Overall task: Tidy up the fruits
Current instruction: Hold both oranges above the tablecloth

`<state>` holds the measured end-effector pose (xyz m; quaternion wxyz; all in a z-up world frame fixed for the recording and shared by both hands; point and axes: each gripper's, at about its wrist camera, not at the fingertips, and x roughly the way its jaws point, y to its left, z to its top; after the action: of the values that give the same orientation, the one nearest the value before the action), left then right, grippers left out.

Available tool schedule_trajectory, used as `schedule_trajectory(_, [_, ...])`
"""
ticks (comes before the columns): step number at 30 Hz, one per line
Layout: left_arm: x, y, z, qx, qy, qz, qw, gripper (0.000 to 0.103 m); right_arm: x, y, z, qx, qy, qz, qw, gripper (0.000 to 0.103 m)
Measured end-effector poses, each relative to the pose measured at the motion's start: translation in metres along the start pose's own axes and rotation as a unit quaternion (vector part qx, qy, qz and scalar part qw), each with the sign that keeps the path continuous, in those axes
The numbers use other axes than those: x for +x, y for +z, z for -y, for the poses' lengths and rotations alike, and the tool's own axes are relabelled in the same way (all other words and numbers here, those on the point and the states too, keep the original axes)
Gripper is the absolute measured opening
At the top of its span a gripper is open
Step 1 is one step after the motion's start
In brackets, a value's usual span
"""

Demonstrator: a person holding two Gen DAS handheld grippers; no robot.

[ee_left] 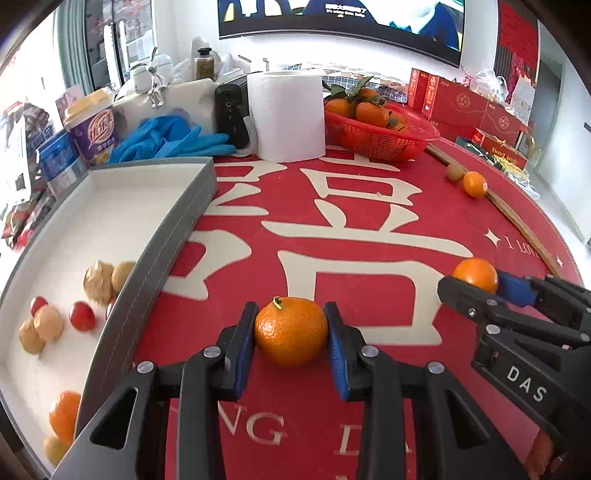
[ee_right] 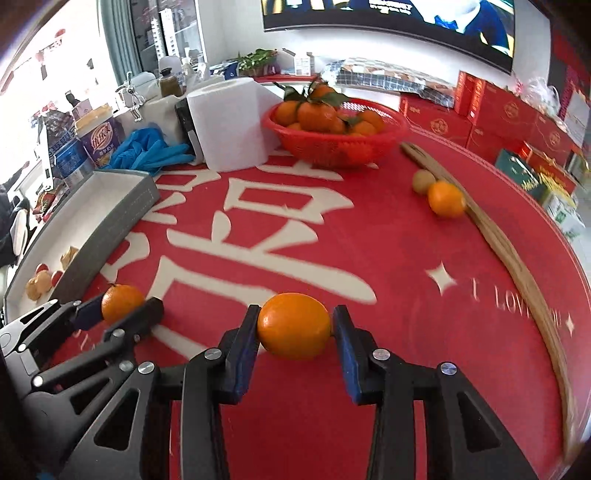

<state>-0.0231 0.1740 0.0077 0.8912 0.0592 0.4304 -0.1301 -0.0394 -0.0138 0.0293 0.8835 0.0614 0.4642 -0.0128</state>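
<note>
A white paper-towel roll (ee_left: 286, 114) stands upright at the back of the red tablecloth (ee_left: 369, 236), which bears large cream characters. Blue rubber gloves (ee_left: 166, 138) lie crumpled just left of the roll, with a purple drink cup (ee_left: 96, 131) beside them. Red gift boxes (ee_left: 461, 103) are stacked at the far right. A curved wooden strip (ee_right: 517, 258) runs along the cloth's right edge, and a screen (ee_left: 340, 22) hangs on the wall behind.

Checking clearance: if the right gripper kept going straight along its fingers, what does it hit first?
The right gripper, shut on an orange, points down at the red tablecloth; it would likely meet bare cloth first. The red basket sits farther back.
</note>
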Motion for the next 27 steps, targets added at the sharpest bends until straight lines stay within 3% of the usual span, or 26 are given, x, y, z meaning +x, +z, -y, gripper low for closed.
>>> schedule_trajectory(10, [-0.003, -0.004, 0.001, 0.008, 0.004, 0.000, 1.0000, 0.038, -0.005, -0.017, -0.004, -0.008, -0.035, 0.014, 0.999, 0.041])
schedule_trajectory(27, [-0.003, -0.004, 0.001, 0.008, 0.003, 0.000, 1.0000, 0.038, -0.005, -0.017, 0.000, 0.002, -0.031, 0.021, 0.999, 0.041])
